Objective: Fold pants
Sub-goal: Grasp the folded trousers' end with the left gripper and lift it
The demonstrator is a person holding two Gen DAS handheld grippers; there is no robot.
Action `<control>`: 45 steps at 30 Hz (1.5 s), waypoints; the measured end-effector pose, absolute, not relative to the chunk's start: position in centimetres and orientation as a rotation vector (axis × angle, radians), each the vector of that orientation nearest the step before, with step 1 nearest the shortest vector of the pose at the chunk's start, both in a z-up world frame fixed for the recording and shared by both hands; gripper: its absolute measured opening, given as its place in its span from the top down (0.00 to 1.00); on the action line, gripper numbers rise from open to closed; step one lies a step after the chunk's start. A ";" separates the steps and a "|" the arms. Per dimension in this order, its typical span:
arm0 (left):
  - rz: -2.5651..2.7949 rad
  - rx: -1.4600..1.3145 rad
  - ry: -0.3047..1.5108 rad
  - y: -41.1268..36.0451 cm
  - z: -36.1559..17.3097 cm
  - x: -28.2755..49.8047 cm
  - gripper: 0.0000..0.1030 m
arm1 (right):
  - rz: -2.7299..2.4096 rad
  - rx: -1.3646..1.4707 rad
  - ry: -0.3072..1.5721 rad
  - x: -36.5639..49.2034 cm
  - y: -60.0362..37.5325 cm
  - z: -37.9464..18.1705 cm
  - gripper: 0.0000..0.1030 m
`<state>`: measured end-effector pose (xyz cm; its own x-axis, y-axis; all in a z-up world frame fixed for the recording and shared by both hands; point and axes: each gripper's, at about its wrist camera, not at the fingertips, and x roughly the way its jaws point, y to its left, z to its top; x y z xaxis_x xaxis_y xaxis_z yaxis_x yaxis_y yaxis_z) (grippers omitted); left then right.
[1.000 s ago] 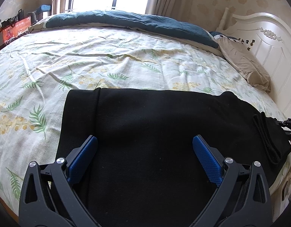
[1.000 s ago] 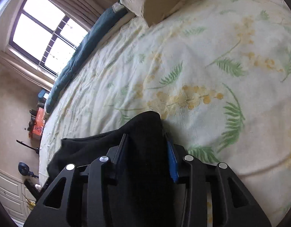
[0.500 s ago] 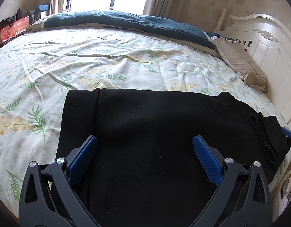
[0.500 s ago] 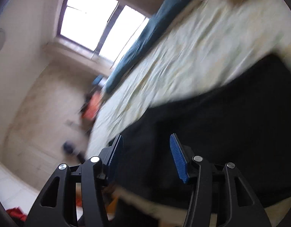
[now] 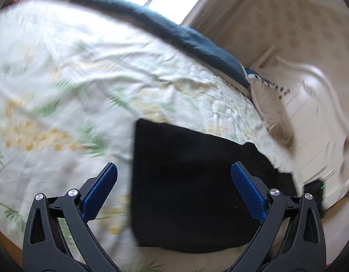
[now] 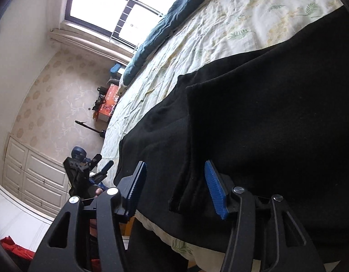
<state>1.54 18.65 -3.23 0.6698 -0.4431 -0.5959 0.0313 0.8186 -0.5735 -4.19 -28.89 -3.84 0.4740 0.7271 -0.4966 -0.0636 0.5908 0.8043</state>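
The black pants (image 5: 192, 181) lie flat on the flowered bedsheet (image 5: 72, 79), folded lengthwise, with one end hanging at the bed's near edge. My left gripper (image 5: 173, 176) is open and empty, hovering over the pants' left end; the view is blurred. My right gripper (image 6: 175, 174) is open and empty, its blue pads astride a folded edge of the pants (image 6: 254, 113) near the bed's edge. The left gripper also shows in the right wrist view (image 6: 83, 174), beyond the pants' far end.
A teal blanket (image 5: 185, 36) lies along the bed's far side under the window. A beige pillow (image 5: 272, 111) rests by the white headboard (image 5: 315, 104). White cabinets (image 6: 31, 172) and an orange box (image 6: 108, 104) stand beside the bed.
My right gripper let go of the pants' end, opened, and swung round to face along the pants. My left gripper shifted left, toward the pants' left end.
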 end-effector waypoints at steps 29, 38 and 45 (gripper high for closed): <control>-0.582 -0.693 0.946 13.8 -2.5 5.2 0.88 | 0.471 0.642 0.873 -4.8 -25.0 -1.4 0.21; -0.693 -0.578 0.863 7.8 5.1 4.2 0.88 | 0.434 0.673 0.869 -6.9 -25.8 -1.0 0.21; -0.759 -0.462 0.862 0.2 8.9 4.7 0.89 | 0.427 0.670 0.854 -9.5 -26.4 -0.3 0.21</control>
